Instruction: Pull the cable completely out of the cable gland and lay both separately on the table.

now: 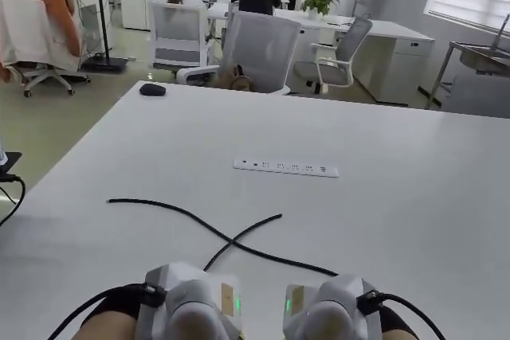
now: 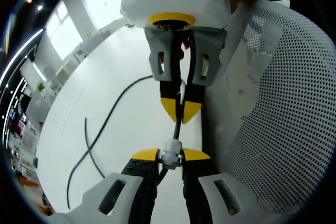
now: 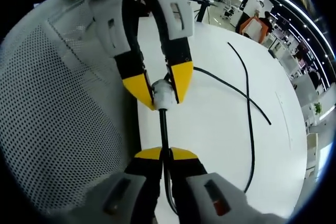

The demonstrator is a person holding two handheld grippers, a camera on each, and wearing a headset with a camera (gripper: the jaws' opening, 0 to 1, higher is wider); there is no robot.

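Currently the left gripper point(image 2: 170, 155) is clamped on the white cable gland point(image 2: 171, 153), with its two yellow-tipped jaws pressed against the gland's sides. The right gripper point(image 3: 164, 154) faces it tip to tip, a short way off, and its jaws are pinched tight on the black cable point(image 2: 177, 129). A short straight run of cable spans the gap between the two grippers and enters the gland. In the left gripper view a dark length of it goes on below the gland, between that gripper's jaws, so the cable is threaded through the gland and not yet pulled free. In the right gripper view the cable also runs on behind the pinching jaws, towards the camera.

Both gland and cable are held in the air close to the person, seemingly over the near edge of the white table point(image 1: 398, 197), though the fisheye views make that hard to judge. A mesh chair back point(image 2: 273, 103) stands just beside the grippers.

On the table, two black strands point(image 1: 231, 238) lie crossed in an X. I cannot tell whether they are part of the held cable. Further back a white power strip point(image 1: 285, 168) lies flat, and a small dark object point(image 1: 152, 89) sits near the far left corner. Beyond the table are office chairs point(image 1: 259, 49) and desks, with people at them.
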